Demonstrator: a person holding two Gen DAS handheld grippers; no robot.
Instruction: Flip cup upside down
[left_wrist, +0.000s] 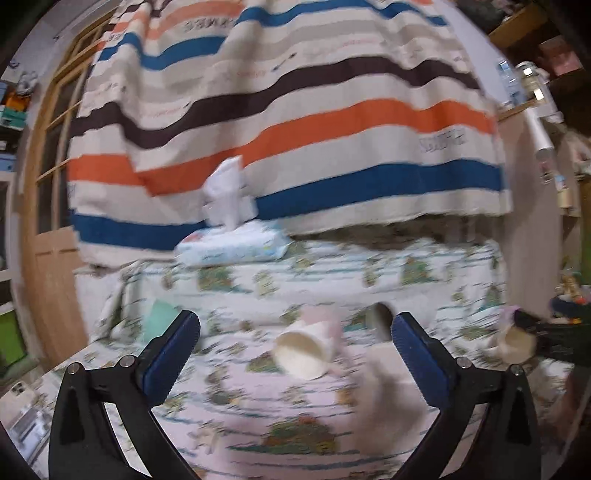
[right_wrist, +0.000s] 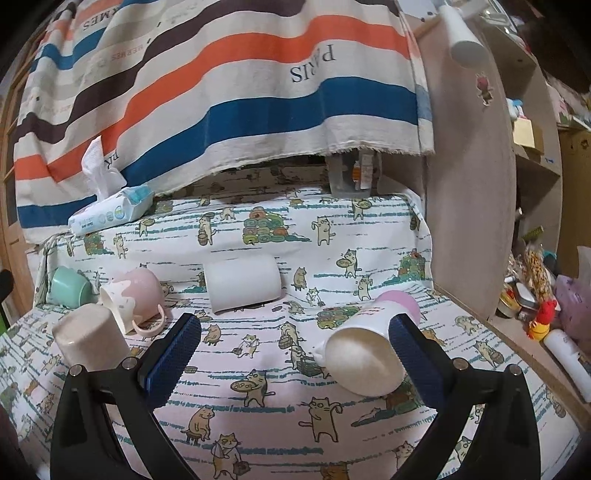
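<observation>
The right gripper (right_wrist: 294, 341) has its fingers spread wide, holding nothing. A white cup with pink base (right_wrist: 364, 345) lies on its side just beside the right finger, on the cat-print tabletop (right_wrist: 258, 424). The left gripper (left_wrist: 295, 338) is also spread wide. Farther back lie a white mug (right_wrist: 242, 282) and a tissue pack (right_wrist: 110, 212).

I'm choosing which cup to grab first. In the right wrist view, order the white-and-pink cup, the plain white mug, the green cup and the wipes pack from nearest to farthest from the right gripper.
1. White-and-pink cup, on its side, against the right finger.
2. White mug, centre, on its side.
3. Green cup, far left.
4. Wipes pack, back left by the striped cloth.
</observation>
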